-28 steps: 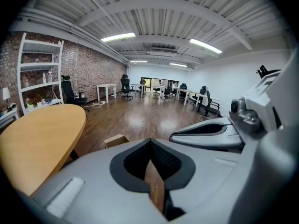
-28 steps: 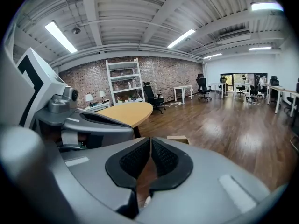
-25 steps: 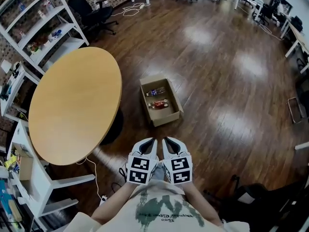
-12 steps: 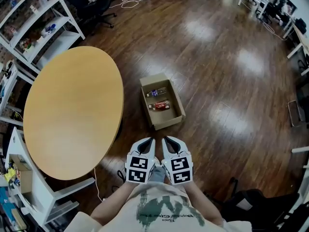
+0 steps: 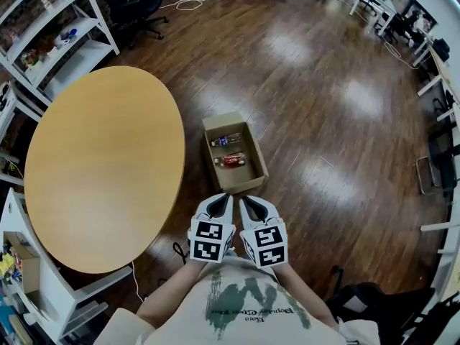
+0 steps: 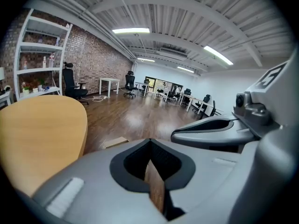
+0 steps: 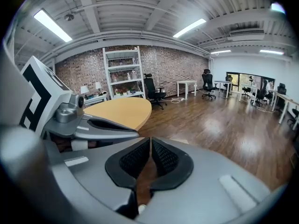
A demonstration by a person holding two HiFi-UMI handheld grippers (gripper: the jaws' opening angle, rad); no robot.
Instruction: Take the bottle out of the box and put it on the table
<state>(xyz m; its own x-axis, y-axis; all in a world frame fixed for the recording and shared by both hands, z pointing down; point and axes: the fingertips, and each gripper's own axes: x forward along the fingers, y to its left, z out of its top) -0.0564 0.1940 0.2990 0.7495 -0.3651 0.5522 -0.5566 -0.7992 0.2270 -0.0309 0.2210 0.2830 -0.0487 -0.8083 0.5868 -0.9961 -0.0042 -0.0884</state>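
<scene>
Bottles, two of them, lie on their sides in the open cardboard box, which sits on the wooden floor just beside the round tabletop: a blue-labelled bottle toward the far wall and a red-labelled bottle nearer the person. Both look like small plastic drink bottles, so probably light, with smooth round sides that could roll or slip and thin walls that may give under a hard squeeze. A hold across the middle of the body seems safest. The left tongs and right tongs hang side by side short of the box, each clenched tight with nothing between its jaws.
</scene>
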